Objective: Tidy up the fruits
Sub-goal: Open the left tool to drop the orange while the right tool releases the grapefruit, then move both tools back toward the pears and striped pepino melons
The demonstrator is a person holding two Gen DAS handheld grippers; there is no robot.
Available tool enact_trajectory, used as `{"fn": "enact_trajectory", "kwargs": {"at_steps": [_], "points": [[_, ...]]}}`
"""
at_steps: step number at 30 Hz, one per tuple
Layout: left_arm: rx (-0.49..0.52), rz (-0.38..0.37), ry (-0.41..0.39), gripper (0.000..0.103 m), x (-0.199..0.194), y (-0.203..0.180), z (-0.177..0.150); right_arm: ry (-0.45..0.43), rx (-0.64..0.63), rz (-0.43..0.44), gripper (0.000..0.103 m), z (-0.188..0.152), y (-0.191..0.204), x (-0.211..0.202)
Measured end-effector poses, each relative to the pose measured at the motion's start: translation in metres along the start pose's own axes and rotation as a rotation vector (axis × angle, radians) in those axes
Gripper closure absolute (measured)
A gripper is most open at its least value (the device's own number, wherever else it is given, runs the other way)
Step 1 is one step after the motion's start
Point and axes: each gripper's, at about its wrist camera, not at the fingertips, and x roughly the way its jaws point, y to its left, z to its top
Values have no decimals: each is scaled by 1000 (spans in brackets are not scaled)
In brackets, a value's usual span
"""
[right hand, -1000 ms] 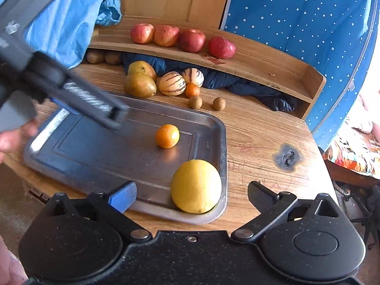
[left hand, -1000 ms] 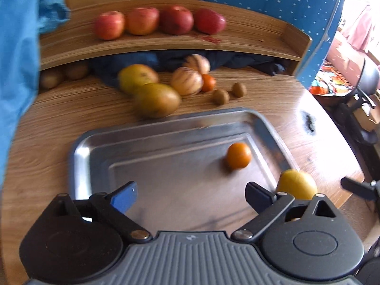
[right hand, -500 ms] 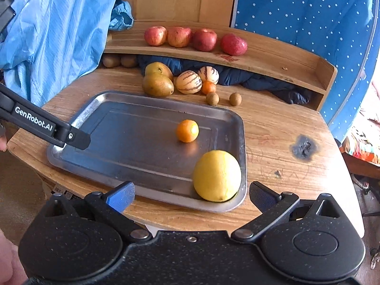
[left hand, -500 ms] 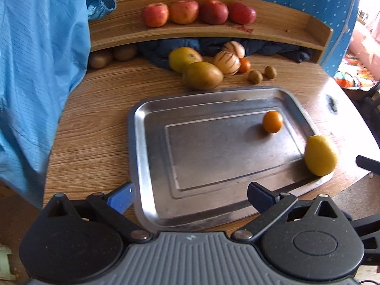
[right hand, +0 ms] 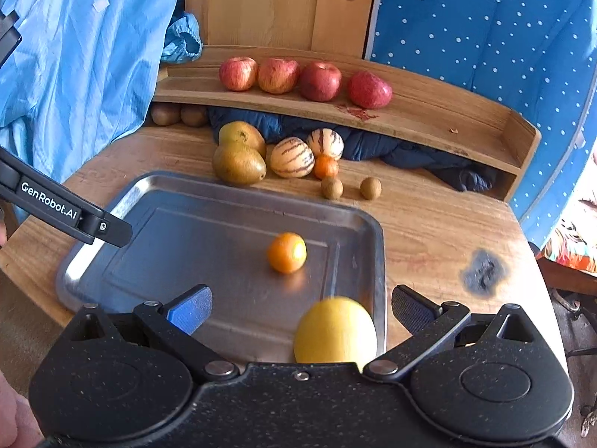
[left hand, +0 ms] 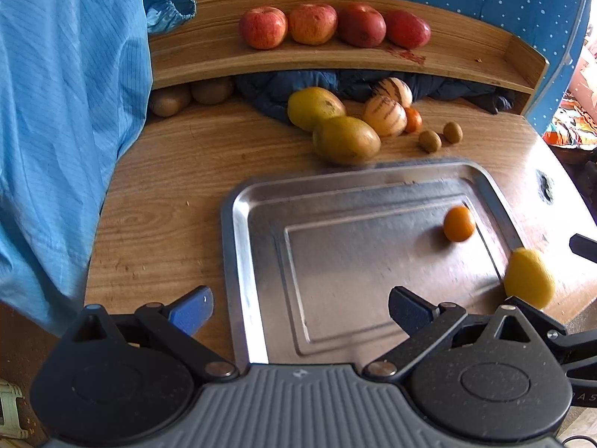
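So in the last second both grippers have backed off and lifted; the left gripper [left hand: 300,308] was hanging low over the middle of the metal tray [right hand: 378,246] and now sits back by the tray's near left corner, while the right gripper [right hand: 300,310] has pulled up so the big yellow fruit [right hand: 335,330] shows right between its fingers, down in the tray's near right corner; neither one has hold of anything, both sets of tongs spread wide and empty. The small orange [right hand: 286,253] hasn't budged, it's sitting on the tray floor toward the right side; the yellow one looks parked where it was too. My guess is that's two fruits sorted and a fresh pick coming up, since most of the pile is still off the tray: two greenish-yellow pears [left hand: 345,140], two striped melons [left hand: 386,115], another small orange [left hand: 413,120] and two little brown kiwis [left hand: 430,140] all bunched just past the tray's far edge; four red apples [left hand: 332,24] lined up on the raised wooden shelf [left hand: 466,56] at the back. Surface is a wood-grain table [left hand: 168,186] with a dark burn mark [right hand: 483,270] near its right edge; blue cloth [left hand: 56,112] hanging on the left, blue polka-dot fabric [right hand: 485,37] behind on the right.
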Motion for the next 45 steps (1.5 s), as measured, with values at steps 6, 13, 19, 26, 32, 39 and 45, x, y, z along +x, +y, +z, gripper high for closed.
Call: {"fn": "enact_trajectory", "kwargs": {"at_steps": [6, 13, 19, 26, 32, 39, 45], "points": [[-1, -2, -5, 1, 13, 11, 26, -14, -2, -10, 1, 21, -1, 20], [12, -31, -21, 1, 34, 17, 60, -17, 4, -33, 1, 41, 3, 47], [-1, -92, -39, 1, 55, 18, 89, -24, -24, -57, 1, 60, 13, 72], [-14, -190, -1, 1, 87, 16, 115, -6, -61, -179, 1, 79, 9, 100], [99, -268, -21, 1, 102, 8, 124, 42, 69, -189, 1, 104, -24, 115], [161, -320, -6, 1, 114, 10, 129, 99, 238, -48, 2, 130, -43, 134], [213, -364, -25, 4, 114, 6, 125, 191, 412, 61, 14, 141, -44, 163]]}}
